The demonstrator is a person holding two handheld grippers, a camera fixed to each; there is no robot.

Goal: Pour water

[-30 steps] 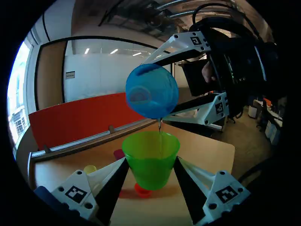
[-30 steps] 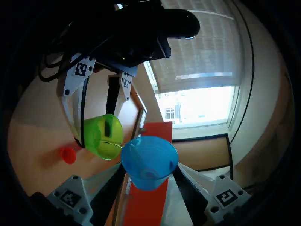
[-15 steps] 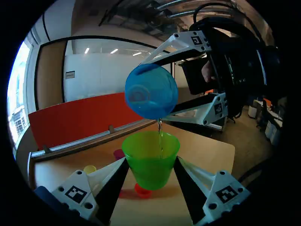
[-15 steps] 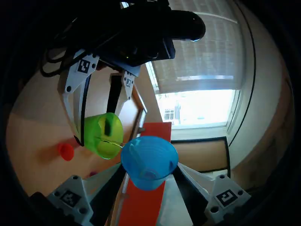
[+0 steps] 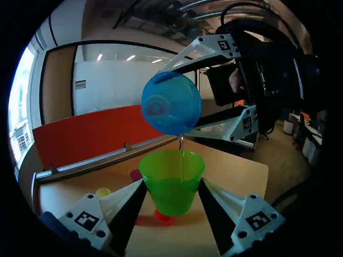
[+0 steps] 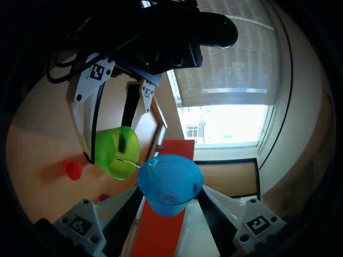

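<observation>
Two cups fill the middle of the left gripper view, and the green cup [image 5: 171, 199] is the landmark here. Far to its left and behind it runs a red partition [image 5: 85, 135]. Nearer, low to its left on the table [image 5: 240, 171], sit a small yellow piece [image 5: 102, 192] and a small pink piece [image 5: 135, 174]. A small red piece [image 5: 162, 216] lies just beneath the green cup's base. The left gripper [image 5: 171, 182] has its fingers drawn in on the green cup, one pressing each side, and holds it upright off the table. Directly above the green cup hangs the blue cup [image 5: 171, 109], tipped steeply with its base toward the camera. A thin stream of water [image 5: 181, 143] falls from its low lip into the green cup. The right gripper [image 5: 180, 103] clamps the blue cup between both fingers. A hand [image 5: 234, 81] shows up and to the right of the green cup.

In the right gripper view, the small red piece [image 6: 72, 169] lies left of the green cup [image 6: 113, 154], which sits between the left gripper's [image 6: 112, 147] fingers. Just right of and below the green cup, the blue cup [image 6: 170, 184] is gripped on both sides by the right gripper [image 6: 170, 190]. Farther right is a bright window [image 6: 223, 124].
</observation>
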